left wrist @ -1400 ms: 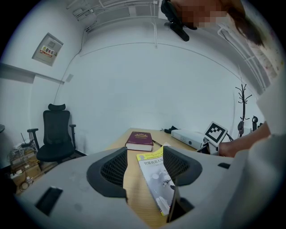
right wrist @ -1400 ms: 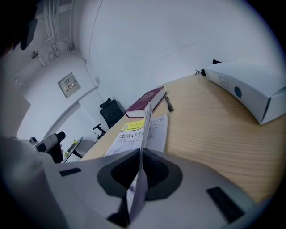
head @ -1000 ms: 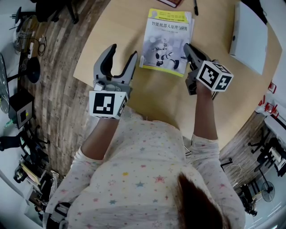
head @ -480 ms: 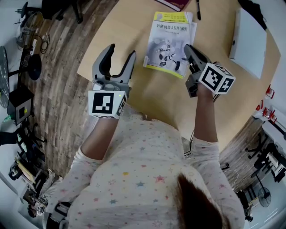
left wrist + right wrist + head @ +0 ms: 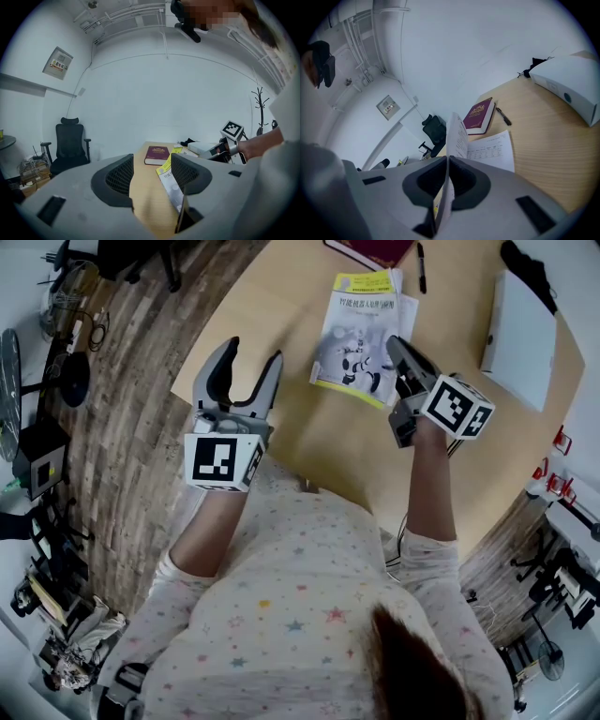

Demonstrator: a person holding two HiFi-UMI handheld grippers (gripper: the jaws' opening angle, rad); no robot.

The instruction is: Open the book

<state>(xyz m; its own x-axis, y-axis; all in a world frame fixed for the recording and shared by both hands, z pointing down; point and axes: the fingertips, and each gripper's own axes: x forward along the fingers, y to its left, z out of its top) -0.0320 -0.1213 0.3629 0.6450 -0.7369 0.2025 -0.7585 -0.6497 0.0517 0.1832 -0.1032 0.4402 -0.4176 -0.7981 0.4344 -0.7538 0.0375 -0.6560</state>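
Book (image 5: 361, 334): flat on the wooden table (image 5: 281, 296) ahead of the person, between the two grippers, spine side apparently to the left, free edge to the right. Right gripper (image 5: 397, 345): clamped on the front cover (image 5: 457, 133) at its free edge; cover raised steeply in the right gripper view, a printed page (image 5: 497, 150) exposed beneath. Left gripper (image 5: 254, 352): jaws apart, nothing between them, hovering just left of the book without touching it. Maroon book (image 5: 479, 115), pen (image 5: 504, 116) and white box (image 5: 569, 77): farther back on the table, well apart from the work.

For a clean opening: swing the pinched edge in an arc about the spine, up and over toward the left, not straight upward, since a vertical pull probably drags the whole book along. Grip firmly enough to prevent slipping, yet without creasing the thin cover. Should the book start to slide, press down near the spine with the free left gripper. Release only with the cover past upright and ready to fall flat.
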